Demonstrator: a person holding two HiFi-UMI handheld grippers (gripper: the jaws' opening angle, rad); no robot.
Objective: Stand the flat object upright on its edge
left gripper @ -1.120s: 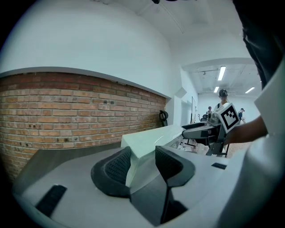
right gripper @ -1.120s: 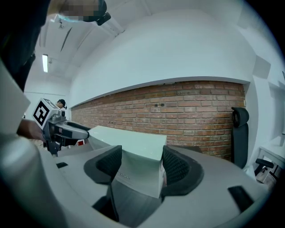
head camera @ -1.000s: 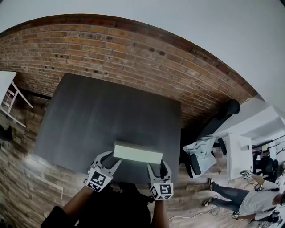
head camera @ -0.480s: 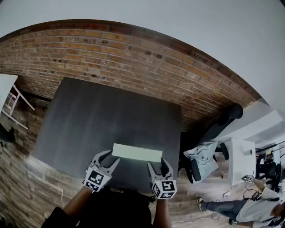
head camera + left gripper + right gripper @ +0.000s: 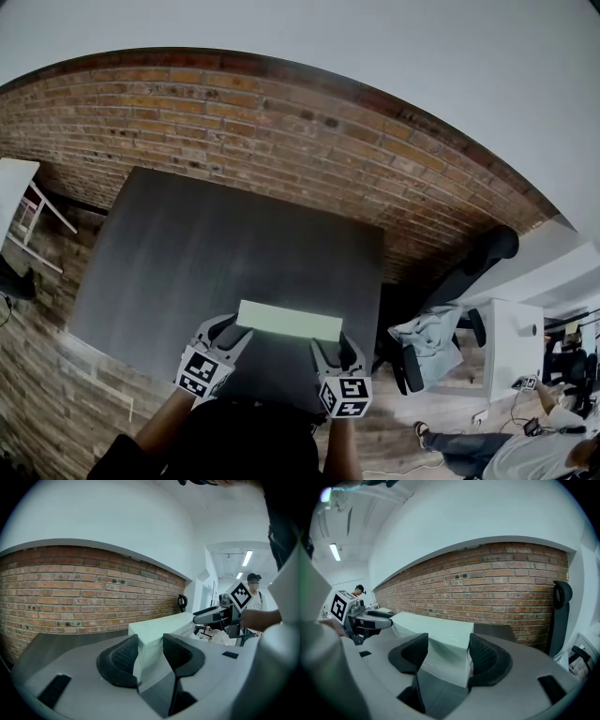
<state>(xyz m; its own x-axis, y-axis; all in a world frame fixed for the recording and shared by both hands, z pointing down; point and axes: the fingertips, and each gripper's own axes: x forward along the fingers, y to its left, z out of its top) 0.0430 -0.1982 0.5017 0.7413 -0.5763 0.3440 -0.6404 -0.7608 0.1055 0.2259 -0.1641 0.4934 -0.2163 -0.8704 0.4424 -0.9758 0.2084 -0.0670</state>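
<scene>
A pale green flat box (image 5: 289, 321) stands with a narrow long face up, near the front edge of the dark table (image 5: 206, 244). My left gripper (image 5: 234, 330) is shut on its left end and my right gripper (image 5: 330, 345) on its right end. In the left gripper view the box (image 5: 154, 639) sits between both pads of the left gripper (image 5: 150, 651). The right gripper view shows the same box (image 5: 440, 637) clamped in the right gripper (image 5: 445, 653). Whether its lower edge touches the table I cannot tell.
A brick wall (image 5: 281, 122) runs behind the table. A black chair (image 5: 473, 262) and a white desk (image 5: 511, 328) stand to the right, and a white stand (image 5: 28, 206) to the left. The table's front edge lies just under both grippers. A person (image 5: 254, 585) stands far off.
The box has levelled out slightly between the two grippers. Both grippers stay at its ends, almost in the same place.
</scene>
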